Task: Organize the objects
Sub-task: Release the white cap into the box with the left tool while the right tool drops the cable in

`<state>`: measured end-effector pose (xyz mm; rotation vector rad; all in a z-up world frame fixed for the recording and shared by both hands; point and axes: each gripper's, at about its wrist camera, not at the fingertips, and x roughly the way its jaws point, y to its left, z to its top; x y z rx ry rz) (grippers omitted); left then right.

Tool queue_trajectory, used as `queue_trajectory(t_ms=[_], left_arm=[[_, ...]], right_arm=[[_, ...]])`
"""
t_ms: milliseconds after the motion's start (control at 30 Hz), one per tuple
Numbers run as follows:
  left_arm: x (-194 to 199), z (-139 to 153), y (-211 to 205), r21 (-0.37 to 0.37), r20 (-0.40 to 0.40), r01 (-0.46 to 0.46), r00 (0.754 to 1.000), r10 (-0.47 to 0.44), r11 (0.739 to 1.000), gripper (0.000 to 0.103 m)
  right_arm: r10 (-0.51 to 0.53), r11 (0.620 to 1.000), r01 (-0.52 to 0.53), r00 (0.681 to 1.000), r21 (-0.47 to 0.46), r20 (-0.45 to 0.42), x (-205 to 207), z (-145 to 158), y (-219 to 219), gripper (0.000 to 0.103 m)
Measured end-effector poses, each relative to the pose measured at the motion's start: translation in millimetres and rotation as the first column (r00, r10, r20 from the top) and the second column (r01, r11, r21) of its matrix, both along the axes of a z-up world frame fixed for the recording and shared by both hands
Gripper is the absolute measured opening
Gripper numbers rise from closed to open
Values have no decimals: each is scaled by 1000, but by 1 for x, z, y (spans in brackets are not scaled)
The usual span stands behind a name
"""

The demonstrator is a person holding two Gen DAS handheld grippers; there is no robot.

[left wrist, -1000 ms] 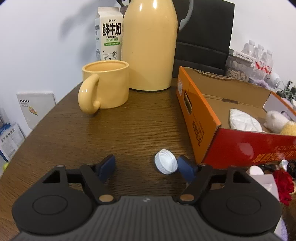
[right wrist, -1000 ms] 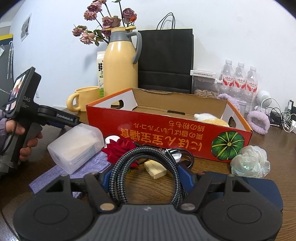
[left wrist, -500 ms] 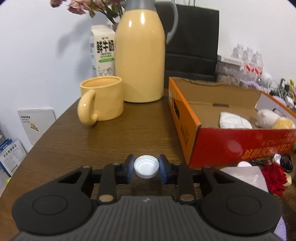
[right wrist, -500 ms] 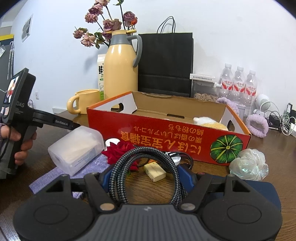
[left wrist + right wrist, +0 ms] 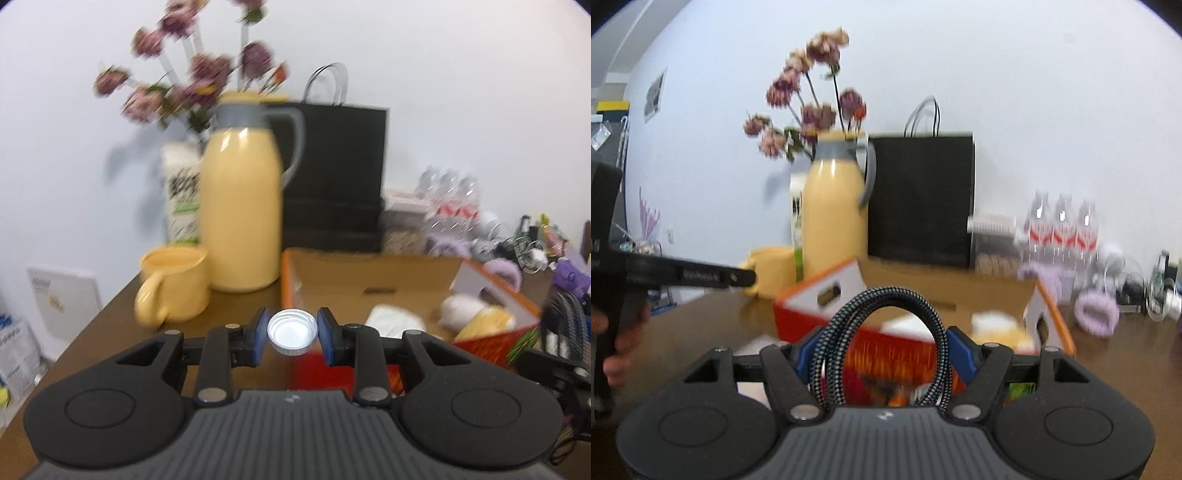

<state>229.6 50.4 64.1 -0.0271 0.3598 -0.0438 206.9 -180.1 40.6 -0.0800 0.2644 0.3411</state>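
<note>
Left gripper [image 5: 292,332] pinches a white bottle cap [image 5: 292,331], open side toward the camera, both blue pads pressed on its rim; its jaws have just closed onto it. Cap hangs clear of the wooden table [image 5: 110,325], just over the near-left corner of the orange cardboard box [image 5: 369,291]. Yellow mug [image 5: 173,288] at 10 o'clock of the cap, yellow thermos [image 5: 242,210] at 11. Right gripper [image 5: 882,349] clamps a coiled braided cable [image 5: 886,295], loop standing up between the pads, box behind it at 12. View blurred.
</note>
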Motion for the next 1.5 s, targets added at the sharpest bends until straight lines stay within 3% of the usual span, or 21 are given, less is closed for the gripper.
queue_trajectory(t_ms=[133, 267, 433, 633, 667, 700, 733, 767, 800, 833, 867, 1033, 1500], left_arm=[[20, 20, -22, -3, 32, 20, 999, -20, 1000, 29], [53, 26, -36, -20, 25, 10, 1000, -10, 1000, 29], [94, 11, -40, -53, -31, -2, 1000, 0, 999, 29], [129, -10, -45, -22, -93, 9, 996, -11, 1000, 30], [132, -13, -45, -15, -98, 10, 995, -11, 1000, 36], [134, -16, -46, -9, -106, 9, 994, -10, 1000, 57], [135, -18, -45, -6, -110, 1, 994, -2, 1000, 71], [135, -20, -45, -8, -105, -10, 994, 9, 1000, 98], [134, -20, -44, -10, -91, -25, 996, 24, 1000, 103], [133, -20, -43, -10, -75, -42, 996, 41, 999, 103], [132, -20, -43, -11, -76, -46, 996, 45, 999, 103], [132, -21, -45, -17, -108, -29, 994, 27, 999, 103], [102, -11, -49, -4, -86, 0, 996, 0, 1000, 103]], right_arm=[[-11, 1000, 11, 998, -15, 55, 26, 25, 5, 69], [-36, 999, 37, 998, -33, 45, 65, 33, 12, 68], [-68, 996, 66, 997, -66, -24, 121, 20, 21, 68], [-75, 993, 62, 989, -101, -127, 166, -10, 25, 68], [-74, 993, 58, 987, -106, -145, 171, -14, 24, 69], [-75, 992, 58, 984, -109, -163, 174, -19, 23, 69], [-80, 992, 60, 980, -112, -180, 176, -23, 22, 72], [-93, 991, 70, 976, -117, -196, 178, -26, 21, 84], [-107, 989, 83, 972, -122, -209, 180, -29, 20, 92], [-116, 988, 90, 970, -124, -215, 180, -30, 19, 102], [-121, 988, 97, 969, -122, -215, 180, -30, 18, 103], [-134, 987, 110, 967, -118, -217, 174, -27, 13, 103], [-143, 985, 126, 977, -114, -158, 139, -8, -1, 103]])
